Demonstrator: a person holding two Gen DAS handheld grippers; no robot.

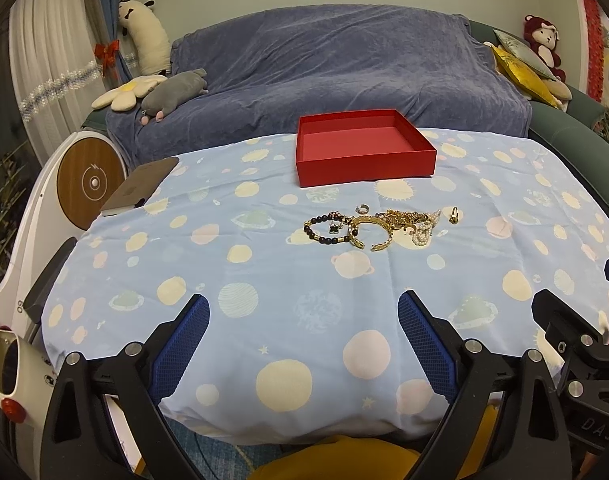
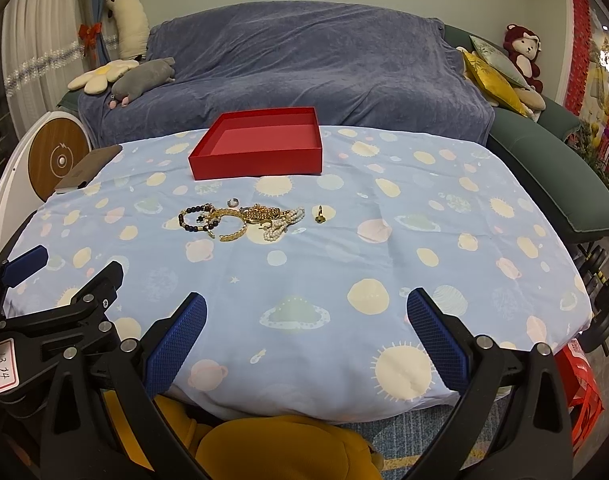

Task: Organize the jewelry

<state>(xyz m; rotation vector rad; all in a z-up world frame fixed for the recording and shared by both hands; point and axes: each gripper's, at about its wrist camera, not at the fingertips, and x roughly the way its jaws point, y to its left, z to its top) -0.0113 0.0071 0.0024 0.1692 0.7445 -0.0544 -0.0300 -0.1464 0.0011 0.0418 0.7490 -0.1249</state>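
1. One red box (image 1: 364, 148) is seen on the cloth.
2. One beaded bracelet (image 1: 328, 230) is counted.
3. One gold bangle (image 1: 372, 230) is counted.
4. One pearl strand (image 1: 424, 232) is counted.
5. Two small rings are seen: a silver one (image 1: 361, 209) and a gold one (image 1: 455, 215).
6. One tangled gold chain heap (image 1: 402, 216) is seen; its pieces cannot be counted.
7. Two grippers are seen: left (image 1: 302, 334) and right (image 2: 306, 330).
8. Four plush toys are counted on the sofa (image 1: 344, 60).

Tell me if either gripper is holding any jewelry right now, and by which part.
Nothing is held. The left gripper and right gripper are both open and bare, and the jewelry pile lies on the tablecloth.
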